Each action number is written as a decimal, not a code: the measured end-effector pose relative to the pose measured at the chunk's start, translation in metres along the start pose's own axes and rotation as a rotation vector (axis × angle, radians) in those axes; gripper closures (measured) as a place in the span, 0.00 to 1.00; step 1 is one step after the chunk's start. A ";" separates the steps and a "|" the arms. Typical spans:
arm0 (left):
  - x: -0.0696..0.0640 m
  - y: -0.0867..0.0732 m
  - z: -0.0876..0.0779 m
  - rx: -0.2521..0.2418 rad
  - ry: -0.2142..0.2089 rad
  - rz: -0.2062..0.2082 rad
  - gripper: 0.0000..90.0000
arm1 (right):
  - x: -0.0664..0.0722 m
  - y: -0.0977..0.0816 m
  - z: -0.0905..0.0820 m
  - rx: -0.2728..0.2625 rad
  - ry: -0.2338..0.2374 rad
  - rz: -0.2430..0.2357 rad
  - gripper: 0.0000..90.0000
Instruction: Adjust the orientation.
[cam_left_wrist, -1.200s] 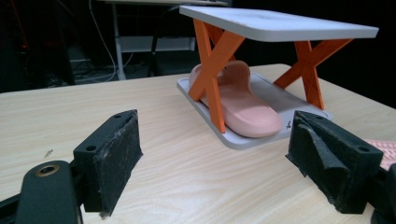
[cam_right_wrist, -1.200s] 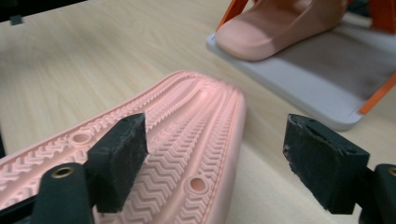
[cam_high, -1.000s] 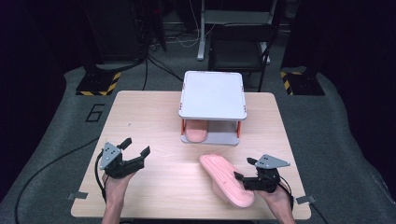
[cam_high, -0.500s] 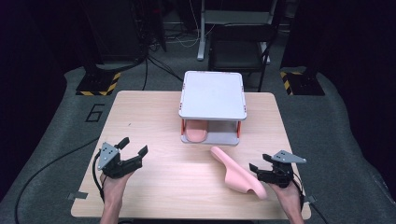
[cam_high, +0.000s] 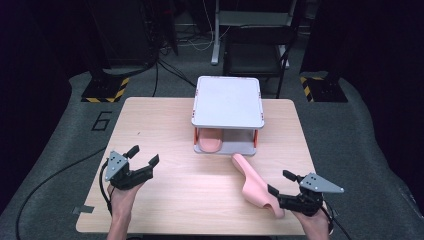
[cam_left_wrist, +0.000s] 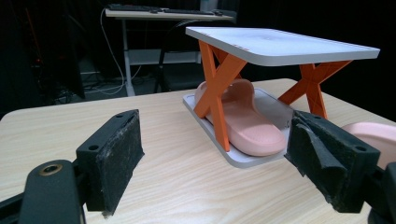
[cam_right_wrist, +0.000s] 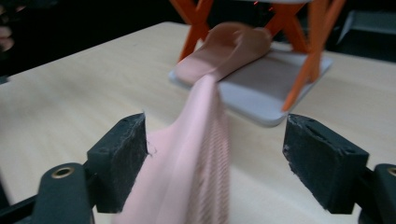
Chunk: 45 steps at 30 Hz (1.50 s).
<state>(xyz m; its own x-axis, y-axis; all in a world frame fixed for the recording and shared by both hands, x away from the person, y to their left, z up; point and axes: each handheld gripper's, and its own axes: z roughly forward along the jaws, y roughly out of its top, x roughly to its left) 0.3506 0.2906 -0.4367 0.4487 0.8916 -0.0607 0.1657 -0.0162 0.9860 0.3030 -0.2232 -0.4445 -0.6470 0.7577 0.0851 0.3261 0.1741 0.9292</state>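
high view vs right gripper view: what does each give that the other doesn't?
High view: the left tool, open and empty, and the white top of the rack. Right gripper view: the loose slipper, ribbed sole showing, against one pad and clear of the other; the jaws of the right tool have just been opening. Both: the loose slipper, and a second slipper on the rack's lower shelf.

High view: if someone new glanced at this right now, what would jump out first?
Probably the pink slipper at the table's near right, tipped on edge between the right gripper's wide-set jaws, toe aimed at the rack. Next, the small white two-tier rack on orange crossed legs at the table's far middle, with a matching slipper already lying on its lower shelf. The left gripper waits open and empty at the near left.
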 end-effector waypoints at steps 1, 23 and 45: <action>0.000 0.000 0.000 -0.001 0.001 0.002 0.20 | 0.003 -0.004 0.000 0.018 0.010 -0.007 0.23; -0.002 0.000 0.000 0.003 0.007 0.001 0.21 | -0.030 -0.002 0.015 0.062 -0.109 -0.066 0.22; -0.005 0.000 0.003 0.004 -0.004 0.001 0.21 | -0.045 0.013 0.053 0.032 -0.304 0.025 0.24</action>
<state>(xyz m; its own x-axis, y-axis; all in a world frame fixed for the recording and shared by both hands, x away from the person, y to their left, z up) 0.3509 0.2847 -0.4366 0.4520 0.8900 -0.0601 0.1686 -0.0191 0.9855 0.3728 -0.2222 -0.4554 -0.4045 0.9145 -0.0082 0.3644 0.1694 0.9157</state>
